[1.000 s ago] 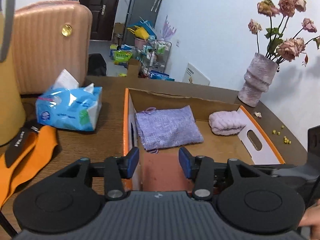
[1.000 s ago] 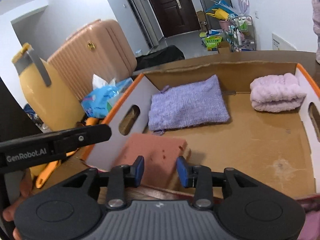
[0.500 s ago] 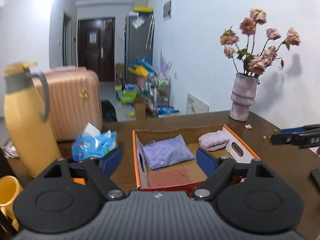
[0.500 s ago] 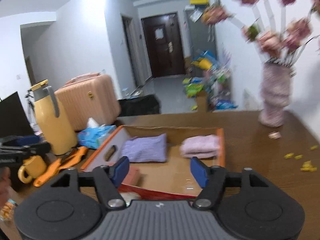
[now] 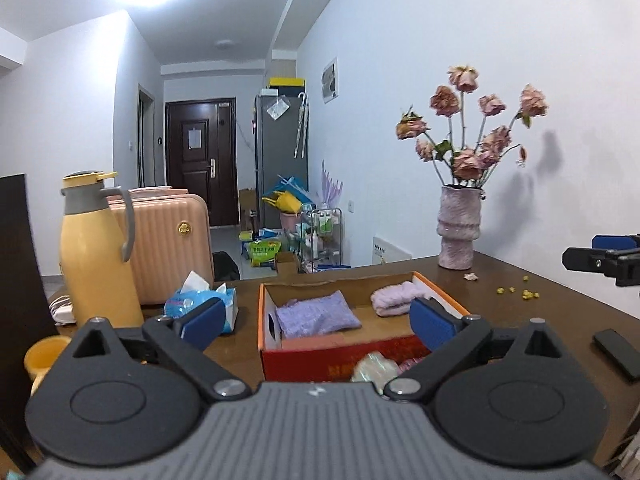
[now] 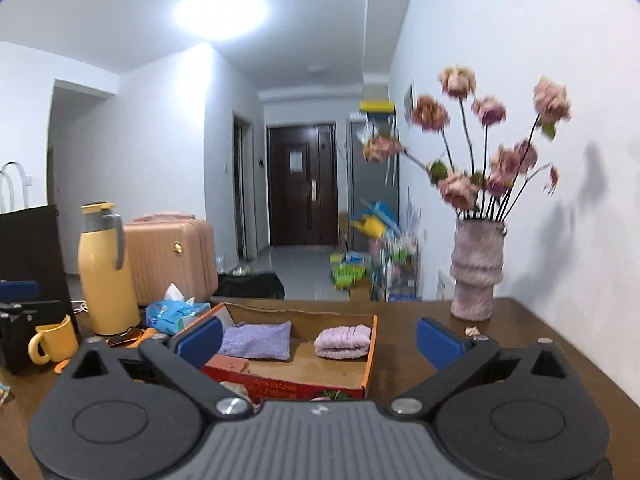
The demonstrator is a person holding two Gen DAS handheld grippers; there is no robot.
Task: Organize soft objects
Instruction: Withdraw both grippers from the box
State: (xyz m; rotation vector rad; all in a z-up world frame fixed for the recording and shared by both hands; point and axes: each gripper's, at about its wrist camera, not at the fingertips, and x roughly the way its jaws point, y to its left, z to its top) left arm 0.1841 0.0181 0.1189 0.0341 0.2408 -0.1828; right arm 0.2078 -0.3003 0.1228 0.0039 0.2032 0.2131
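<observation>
Up over the table (image 5: 520,312), both grippers (image 5: 316,322) (image 6: 318,340) spread empty, pouch (image 5: 316,317), towel (image 5: 394,298) and sponge (image 5: 344,342) boxed (image 5: 262,320), could've clipped the vase (image 6: 476,268) swinging back down.

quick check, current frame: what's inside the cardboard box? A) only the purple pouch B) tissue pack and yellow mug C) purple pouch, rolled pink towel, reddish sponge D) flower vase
C: the right wrist view shows the purple pouch, the rolled pink towel and the reddish sponge lying inside the cardboard box.
</observation>
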